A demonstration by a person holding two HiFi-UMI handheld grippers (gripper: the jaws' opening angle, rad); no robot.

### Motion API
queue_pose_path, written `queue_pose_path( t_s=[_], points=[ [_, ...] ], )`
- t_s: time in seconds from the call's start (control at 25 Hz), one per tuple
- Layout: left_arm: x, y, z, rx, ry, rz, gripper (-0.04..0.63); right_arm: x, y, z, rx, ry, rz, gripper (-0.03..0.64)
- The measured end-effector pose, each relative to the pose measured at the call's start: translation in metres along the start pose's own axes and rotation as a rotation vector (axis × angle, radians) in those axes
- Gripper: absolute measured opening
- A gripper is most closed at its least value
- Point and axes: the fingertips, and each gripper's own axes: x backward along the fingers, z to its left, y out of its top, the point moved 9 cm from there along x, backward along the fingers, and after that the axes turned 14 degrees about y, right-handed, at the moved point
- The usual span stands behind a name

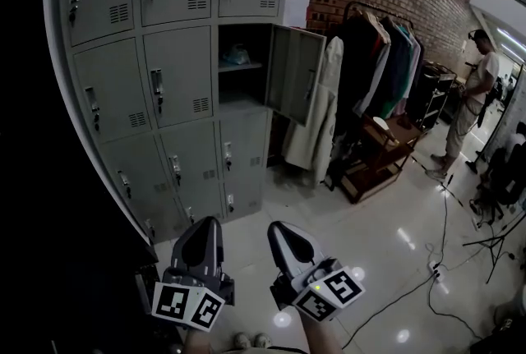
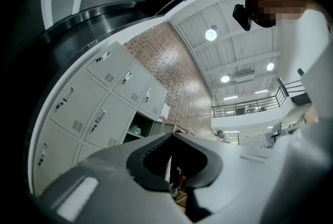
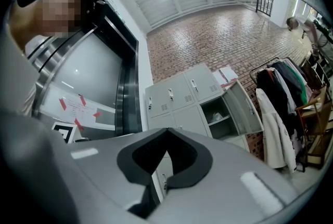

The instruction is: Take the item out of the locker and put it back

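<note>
You are facing the open locker [image 1: 243, 88], grippers well below it.
Left gripper [image 1: 204, 224] and right gripper [image 1: 280, 229] are holding their fingers pressed together, empty; the item [image 1: 236, 57] is resting on the locker's shelf, so spread one gripper's fingers before reaching in.

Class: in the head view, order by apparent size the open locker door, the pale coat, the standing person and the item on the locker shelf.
1. pale coat
2. open locker door and standing person look about alike; the person is farther off, so I leave them unranked.
3. item, clearly smallest.
</note>
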Motion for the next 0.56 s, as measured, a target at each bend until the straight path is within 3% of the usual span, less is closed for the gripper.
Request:
queue_pose_path(
  t_s=[0.56],
  points=[
    [0.005, -0.003, -0.018, -0.049, 0.004, 0.014, 0.005, 0.015, 0.01, 0.002, 0.012, -0.012, -0.021, 0.002]
  ],
)
